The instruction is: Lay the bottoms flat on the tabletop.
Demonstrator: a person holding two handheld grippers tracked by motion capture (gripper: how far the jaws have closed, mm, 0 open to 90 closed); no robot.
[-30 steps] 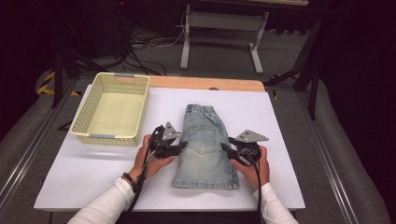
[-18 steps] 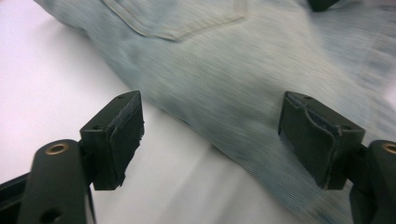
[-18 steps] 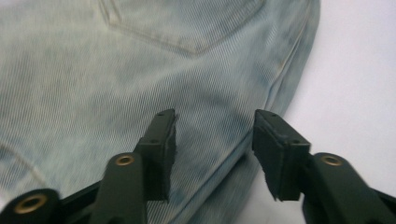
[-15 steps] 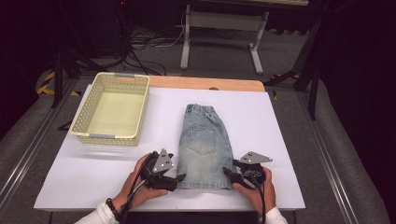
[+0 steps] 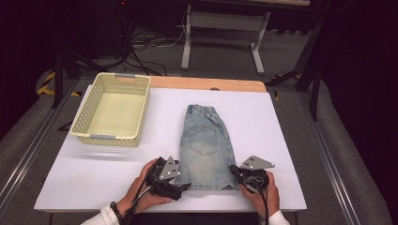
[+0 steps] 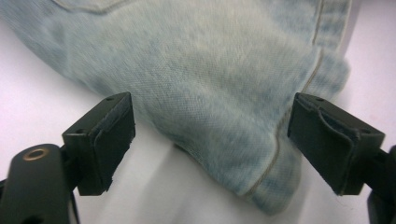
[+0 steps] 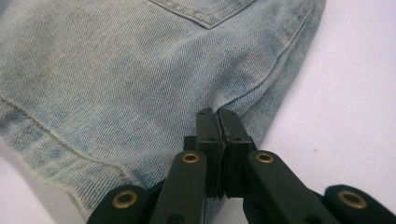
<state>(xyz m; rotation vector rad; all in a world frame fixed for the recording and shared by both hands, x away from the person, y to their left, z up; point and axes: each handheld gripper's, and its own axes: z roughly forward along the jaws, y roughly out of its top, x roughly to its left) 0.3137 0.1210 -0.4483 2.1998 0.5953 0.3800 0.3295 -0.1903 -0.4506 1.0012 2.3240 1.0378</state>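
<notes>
Both our grippers sit lower on the shorts (image 5: 206, 145) than before: left gripper (image 6: 210, 140) just opened around the hem corner, right gripper (image 7: 217, 116) pinched onto the pale denim, flat mid-table beside the basket (image 5: 112, 108).

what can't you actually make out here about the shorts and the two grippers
- Right gripper: its shut fingers pinch the denim shorts; how many layers they hold is hidden by the fingers themselves.
- Left gripper: open around the hem corner; the fabric's underside is hidden.
- High view: both grippers' fingers are covered by grey plates and hands.
- Basket: blurred near edge.
</notes>
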